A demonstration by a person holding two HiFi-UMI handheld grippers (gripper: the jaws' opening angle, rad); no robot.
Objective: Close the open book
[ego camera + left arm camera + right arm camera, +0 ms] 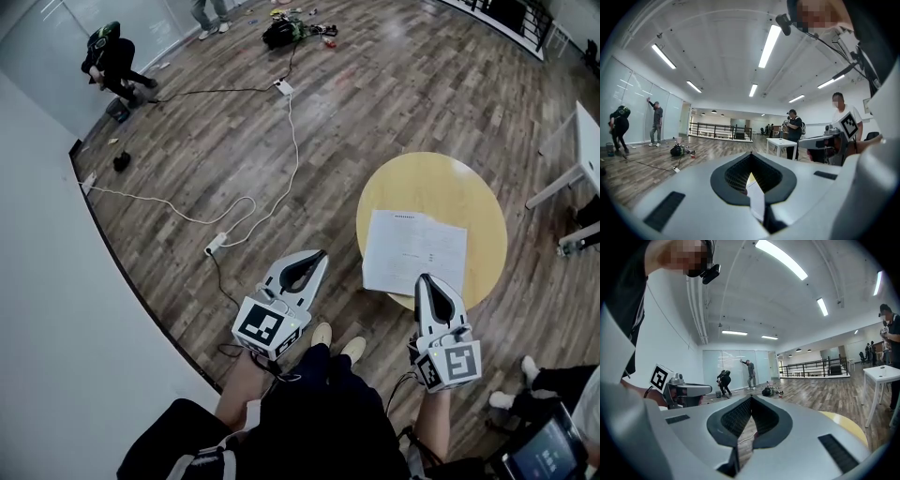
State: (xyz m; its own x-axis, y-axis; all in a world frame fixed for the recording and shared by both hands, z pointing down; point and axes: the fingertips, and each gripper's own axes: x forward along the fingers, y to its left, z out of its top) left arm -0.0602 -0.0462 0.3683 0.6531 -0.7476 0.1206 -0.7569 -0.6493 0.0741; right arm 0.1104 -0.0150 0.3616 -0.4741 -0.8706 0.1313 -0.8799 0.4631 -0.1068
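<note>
thin floppy book, both claws pinched shut

the open book lies flat on the round yellow table, near the edge closest to us, white pages up. the left claw hangs over the floor, off to the left of the table, jaws together with nothing in them. the right claw is pinched shut and empty too. from the head view its tip sits right at the book's near edge, and we can't tell if it touches. our guess is it's light and thin, more booklet than brick, so the pages will bend and the whole thing may slide on the smooth top. we'd slip a tip under one outer page edge, far from the fold, and flip it over while the other claw pins the opposite half.
</note>
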